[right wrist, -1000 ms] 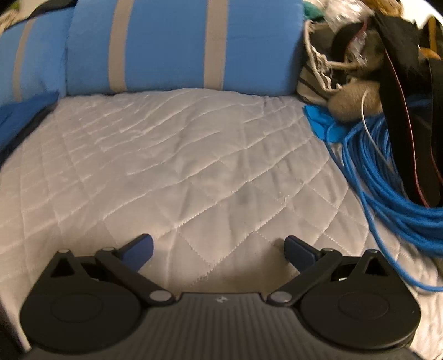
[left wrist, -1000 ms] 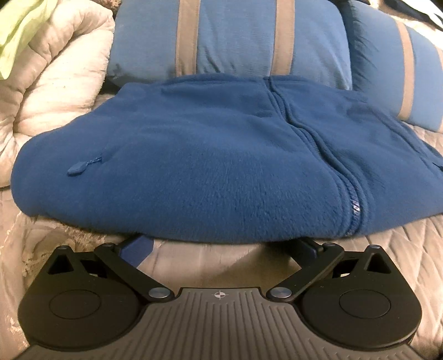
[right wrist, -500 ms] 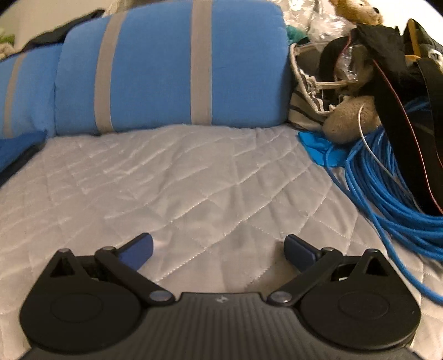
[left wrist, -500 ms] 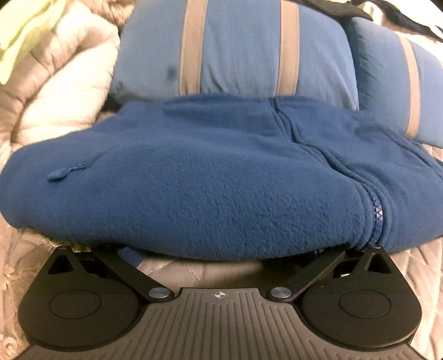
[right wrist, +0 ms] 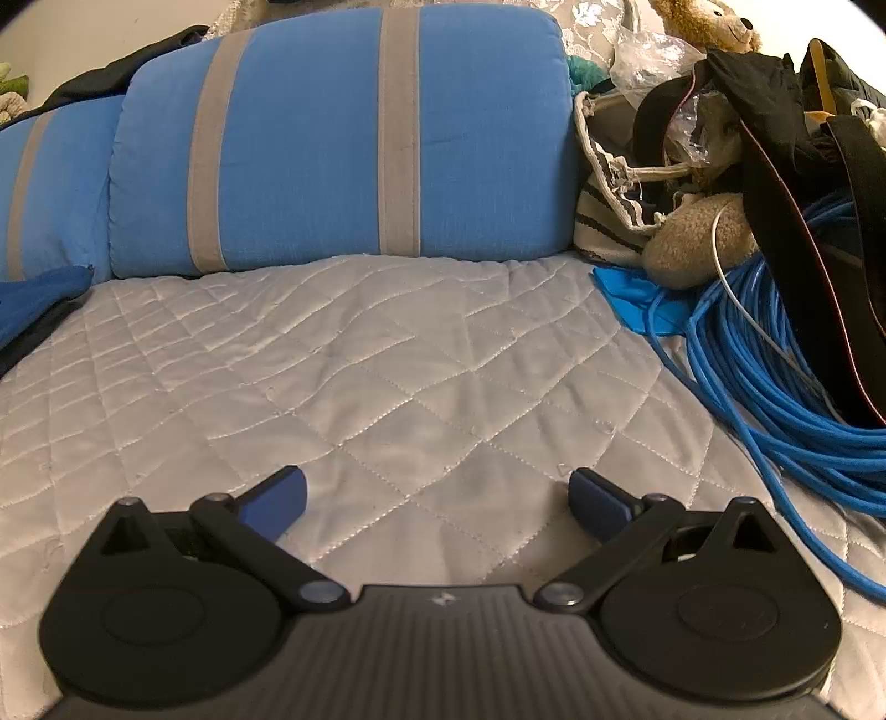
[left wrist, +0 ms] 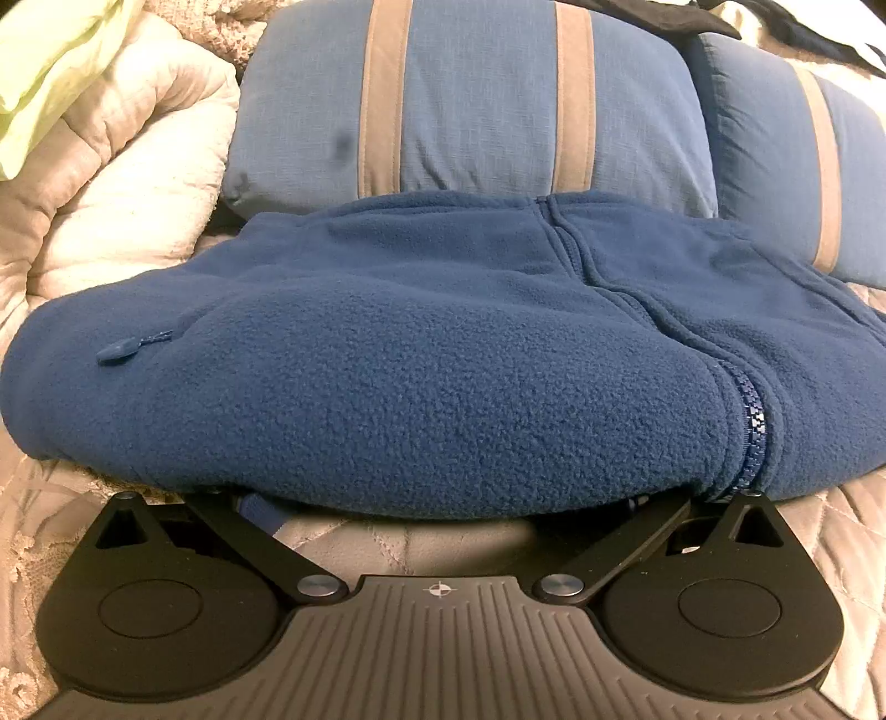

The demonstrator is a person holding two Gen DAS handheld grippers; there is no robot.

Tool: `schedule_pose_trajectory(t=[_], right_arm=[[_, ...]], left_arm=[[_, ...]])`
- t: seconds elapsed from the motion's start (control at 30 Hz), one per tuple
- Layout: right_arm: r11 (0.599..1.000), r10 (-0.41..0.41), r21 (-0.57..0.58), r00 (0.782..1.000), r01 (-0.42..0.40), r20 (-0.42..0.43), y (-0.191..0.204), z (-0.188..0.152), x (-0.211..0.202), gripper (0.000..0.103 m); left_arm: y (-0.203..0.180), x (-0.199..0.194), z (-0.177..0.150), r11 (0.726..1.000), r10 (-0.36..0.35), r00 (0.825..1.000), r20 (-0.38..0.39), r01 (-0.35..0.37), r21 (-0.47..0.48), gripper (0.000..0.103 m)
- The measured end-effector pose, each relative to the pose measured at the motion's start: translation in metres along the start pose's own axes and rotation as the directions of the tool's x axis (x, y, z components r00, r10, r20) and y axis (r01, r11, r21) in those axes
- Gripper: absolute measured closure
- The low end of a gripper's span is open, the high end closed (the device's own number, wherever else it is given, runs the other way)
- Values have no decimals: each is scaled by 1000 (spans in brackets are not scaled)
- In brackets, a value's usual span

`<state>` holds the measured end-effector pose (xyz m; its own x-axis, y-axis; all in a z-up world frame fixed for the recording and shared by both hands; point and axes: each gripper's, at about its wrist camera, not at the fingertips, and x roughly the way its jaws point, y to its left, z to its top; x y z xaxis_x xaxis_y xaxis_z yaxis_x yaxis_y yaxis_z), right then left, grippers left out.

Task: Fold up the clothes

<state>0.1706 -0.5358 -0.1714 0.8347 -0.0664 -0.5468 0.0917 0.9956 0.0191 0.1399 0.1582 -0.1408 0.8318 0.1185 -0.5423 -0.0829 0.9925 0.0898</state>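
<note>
Here one fleece jacket (left wrist: 387,354), two striped pillows (left wrist: 476,99), both grippers spread

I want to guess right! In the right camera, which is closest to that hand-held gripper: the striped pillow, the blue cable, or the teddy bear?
1. Blue cable, right side, nearest.
2. Striped pillow, straight ahead.
3. Teddy bear, top right, farthest.

A dark blue fleece jacket (left wrist: 421,354), folded into a thick rounded bundle, fills the middle of the left wrist frame, its zipper (left wrist: 754,437) closed at lower right, a small pocket zip pull (left wrist: 119,350) at left.
</note>
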Motion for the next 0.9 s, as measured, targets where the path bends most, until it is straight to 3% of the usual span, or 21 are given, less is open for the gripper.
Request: schedule_pose_trajectory(t=[0.9], right_arm=[[1000,-3,-1,1000,3,8,1,-1,-1,0]], left_arm=[[-1,0,-1,1000,0,1000,1,0,-1,0]])
